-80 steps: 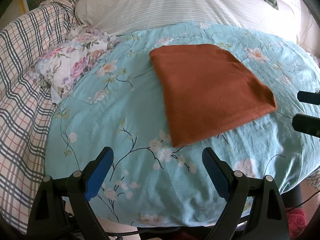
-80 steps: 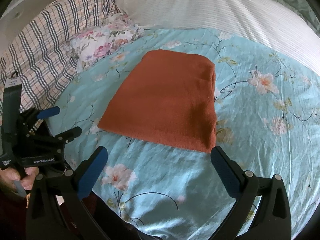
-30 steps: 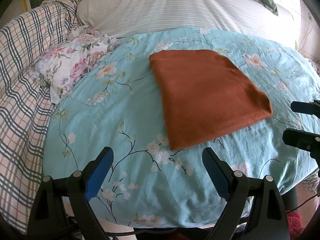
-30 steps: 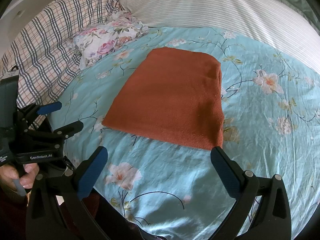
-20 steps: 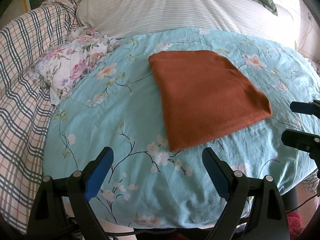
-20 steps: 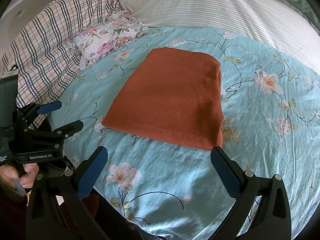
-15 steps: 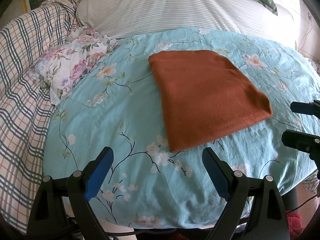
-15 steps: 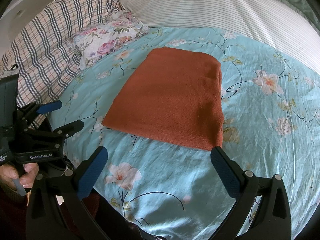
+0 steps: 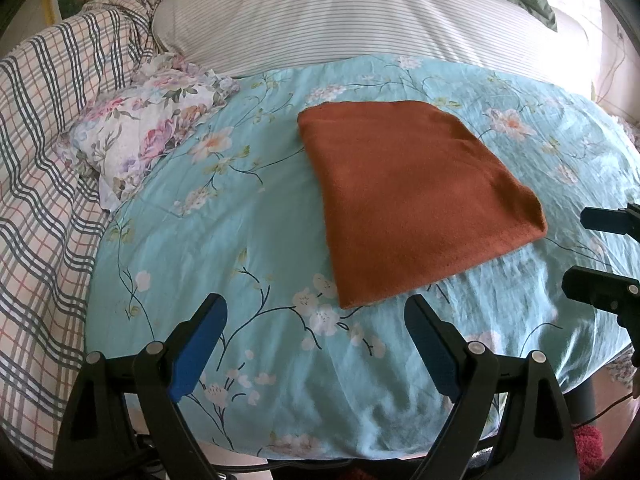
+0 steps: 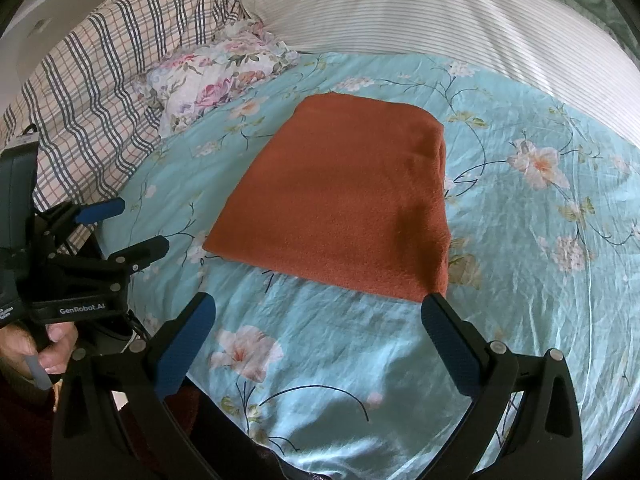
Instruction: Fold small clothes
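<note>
Looking from left to right across the bed (image 9: 248,240), I see the plaid blanket (image 9: 44,152) bunched at the far left, a small flowered pillow (image 9: 148,136) just beside it, then the turquoise floral sheet, and on it, right of centre, the rust-orange cloth (image 9: 408,200). It lies flat as a neat rectangle, seemingly already folded at least once, with a thick doubled edge along its right side in my right view. My left gripper (image 9: 316,340) hangs near the cloth's near-left corner with its jaws wide apart and nothing between them. My right gripper (image 10: 316,340) sits before the near-right corner, its jaws also spread and empty.

If another fold is wanted, I judge the clean way is to take the two near corners at once, pinching every layer so none slips. Then lift just enough to clear the sheet, carry the edge evenly to the far edge and lay it down square. The fabric looks thick and fleecy, so it should hold a crease poorly and want pressing flat. Catching the sheet along with the cloth is the likely slip.

How many layers the cloth has I cannot count, and what garment it is I cannot tell. The bed's far right runs out of frame, and my own hand (image 10: 36,352) shows only in part at the left gripper's handle.
</note>
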A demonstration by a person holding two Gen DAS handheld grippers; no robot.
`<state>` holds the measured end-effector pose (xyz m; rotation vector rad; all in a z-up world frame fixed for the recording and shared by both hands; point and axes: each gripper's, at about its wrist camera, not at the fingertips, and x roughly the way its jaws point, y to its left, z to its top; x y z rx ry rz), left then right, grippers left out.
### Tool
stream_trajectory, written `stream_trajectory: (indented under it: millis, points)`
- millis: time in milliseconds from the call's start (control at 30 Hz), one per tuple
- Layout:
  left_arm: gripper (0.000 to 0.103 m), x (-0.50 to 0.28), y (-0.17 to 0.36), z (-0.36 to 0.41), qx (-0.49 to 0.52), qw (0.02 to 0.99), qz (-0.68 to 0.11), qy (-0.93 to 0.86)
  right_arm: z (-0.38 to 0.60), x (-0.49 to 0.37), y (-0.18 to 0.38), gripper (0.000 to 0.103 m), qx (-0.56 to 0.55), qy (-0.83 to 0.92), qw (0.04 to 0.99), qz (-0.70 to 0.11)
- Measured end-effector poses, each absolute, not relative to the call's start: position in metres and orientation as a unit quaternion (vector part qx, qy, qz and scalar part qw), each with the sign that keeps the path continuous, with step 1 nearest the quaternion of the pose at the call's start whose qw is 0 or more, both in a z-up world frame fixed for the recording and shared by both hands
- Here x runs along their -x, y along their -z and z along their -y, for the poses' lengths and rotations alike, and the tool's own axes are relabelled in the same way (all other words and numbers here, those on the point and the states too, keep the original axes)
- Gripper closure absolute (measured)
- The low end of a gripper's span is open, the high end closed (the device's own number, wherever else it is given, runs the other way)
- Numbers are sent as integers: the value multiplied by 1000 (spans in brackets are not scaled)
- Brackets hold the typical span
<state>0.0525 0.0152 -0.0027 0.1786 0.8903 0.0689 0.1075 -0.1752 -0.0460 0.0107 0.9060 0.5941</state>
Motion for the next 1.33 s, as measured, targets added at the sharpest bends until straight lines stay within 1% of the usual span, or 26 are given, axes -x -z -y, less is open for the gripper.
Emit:
stream_trajectory:
  millis: [433, 867, 1333]
  points:
    - [12, -58, 1, -20, -89, 900, -427, -28, 175, -111, 46, 1, -3, -283, 857, -431]
    - [12, -72, 1, -17, -105, 904, -412, -44, 188, -141, 52, 1, -9, -280, 856, -434]
    - [12, -107, 5, -29, -62, 899, -431, -51, 193, -170, 59, 0, -23, -285, 852, -439]
